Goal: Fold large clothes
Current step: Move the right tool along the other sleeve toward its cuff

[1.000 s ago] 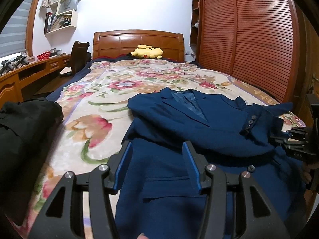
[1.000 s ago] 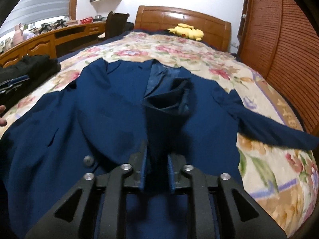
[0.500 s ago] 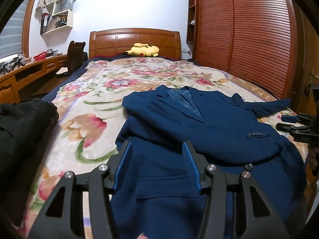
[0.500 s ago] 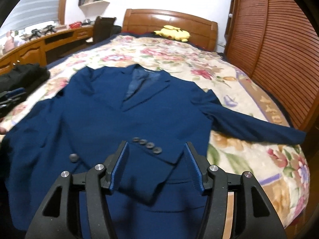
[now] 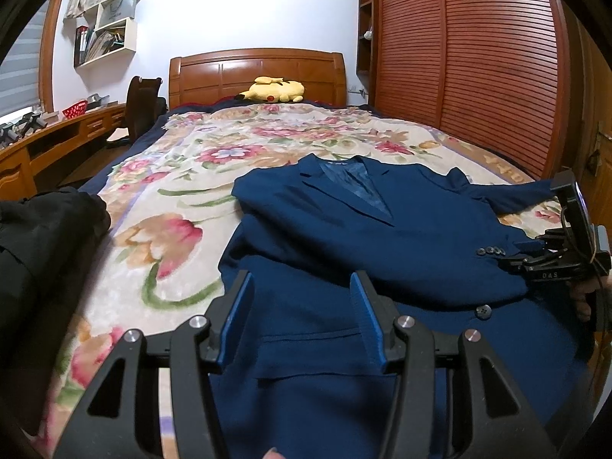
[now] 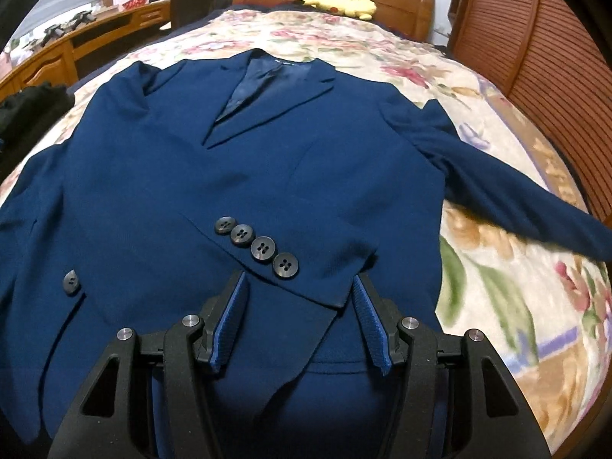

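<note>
On bed, jacket (image 6: 267, 176) — cuff buttons (image 6: 256, 246) right-view-only

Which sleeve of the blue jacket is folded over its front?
The sleeve with four buttons in a row is folded across the jacket. The other sleeve sticks out sideways over the flowery blanket.
</note>
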`<state>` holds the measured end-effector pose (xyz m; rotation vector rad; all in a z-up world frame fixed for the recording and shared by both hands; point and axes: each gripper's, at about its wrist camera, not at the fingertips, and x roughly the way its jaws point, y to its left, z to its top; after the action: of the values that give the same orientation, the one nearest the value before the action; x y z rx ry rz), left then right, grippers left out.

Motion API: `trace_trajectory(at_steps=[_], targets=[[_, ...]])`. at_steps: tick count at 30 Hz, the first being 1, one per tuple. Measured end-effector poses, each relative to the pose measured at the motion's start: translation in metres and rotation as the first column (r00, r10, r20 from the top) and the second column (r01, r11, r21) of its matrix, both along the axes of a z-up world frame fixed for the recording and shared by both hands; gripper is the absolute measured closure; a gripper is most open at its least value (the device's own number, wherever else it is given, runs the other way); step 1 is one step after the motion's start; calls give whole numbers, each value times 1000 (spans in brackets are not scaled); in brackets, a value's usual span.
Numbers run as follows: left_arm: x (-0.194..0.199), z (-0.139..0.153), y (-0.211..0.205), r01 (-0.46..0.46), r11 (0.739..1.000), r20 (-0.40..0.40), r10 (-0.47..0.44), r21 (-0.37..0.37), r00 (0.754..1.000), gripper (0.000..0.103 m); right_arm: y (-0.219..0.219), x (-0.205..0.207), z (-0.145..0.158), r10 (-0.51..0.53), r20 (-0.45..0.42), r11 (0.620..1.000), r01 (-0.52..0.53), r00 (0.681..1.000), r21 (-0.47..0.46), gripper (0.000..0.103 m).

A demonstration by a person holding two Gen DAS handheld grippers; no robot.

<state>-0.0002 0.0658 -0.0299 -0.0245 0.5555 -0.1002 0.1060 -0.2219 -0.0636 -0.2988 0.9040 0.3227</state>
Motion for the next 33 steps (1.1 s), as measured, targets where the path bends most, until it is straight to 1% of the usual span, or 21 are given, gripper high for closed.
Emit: trace_trajectory(at_steps=[1,4,6,7,9,10,11,13,16,17,18,19,20,21,23,24,25,27,28,30,33], targets=[[1,-1,0,-1,1000,-2,1,1,1000,52,0,-1,-1,6,2,1000,-6,1000,-3,46],[2,-2,0,-3,1000,-8,3,5,1000,52,1,-4,-1,35,-1,999,-35,999,-2,55],[3,-3,-2,-4,1000,-12,4,10,1000,52,2,-5,0,55,-1,999,-55,999,-1,67],[3,-4,-2,-3,1000,-14,3,12,1000,52,3,-6,0,70,-2,998,-70,998,1,70],[4,-4,-3,-4,1000,-16,4,17,1000,52,5,-10,5,98,23,995,-98,995,-7,84],[4,-5,-3,-5,1000,-17,5,18,1000,52,5,-12,8,107,37,994,-107,994,-8,87],[4,-5,-4,-5,1000,-18,6,19,1000,52,5,-14,13,111,61,994,-110,992,-7,93],[4,-5,-3,-6,1000,-18,6,18,1000,52,3,-18,26,107,115,994,-108,988,5,94],[4,-5,-3,-6,1000,-17,6,18,1000,52,-7,-23,56,68,228,996,-79,971,43,96],[4,-6,-3,-5,1000,-18,5,18,1000,52,-10,-24,64,51,260,997,-64,964,43,96],[4,-5,-3,-5,1000,-18,5,18,1000,52,-14,-27,74,21,313,999,-34,950,35,96],[4,-5,-3,-5,1000,-18,5,18,1000,52,-17,-27,79,-2,341,1000,-9,940,28,96],[4,-6,-3,-5,1000,-18,5,18,1000,52,-23,-26,86,-52,372,999,45,927,27,96],[4,-5,-3,-4,1000,-18,5,18,1000,52,-32,-22,90,-108,374,994,97,921,48,96],[4,-5,-3,-5,1000,-17,5,17,1000,52,-44,-13,87,-142,326,990,129,935,63,95],[4,-6,-4,-4,1000,-16,4,17,1000,52,-47,-9,82,-132,286,991,119,949,62,89],[4,-5,-4,-2,1000,-16,3,17,1000,52,-49,-6,75,-124,248,992,116,961,47,86],[4,-5,-5,1,1000,-13,-1,19,1000,52,-51,-8,66,-128,237,992,126,963,25,71],[4,-4,-7,3,1000,-12,-3,19,1000,52,-53,-9,61,-129,229,992,128,965,21,67],[5,-3,-11,12,1000,-7,-12,16,1000,52,-60,-11,57,-141,220,990,136,965,37,51],[8,3,-20,30,1000,6,-30,11,1000,52,-75,-11,57,-166,210,985,153,963,77,44]])
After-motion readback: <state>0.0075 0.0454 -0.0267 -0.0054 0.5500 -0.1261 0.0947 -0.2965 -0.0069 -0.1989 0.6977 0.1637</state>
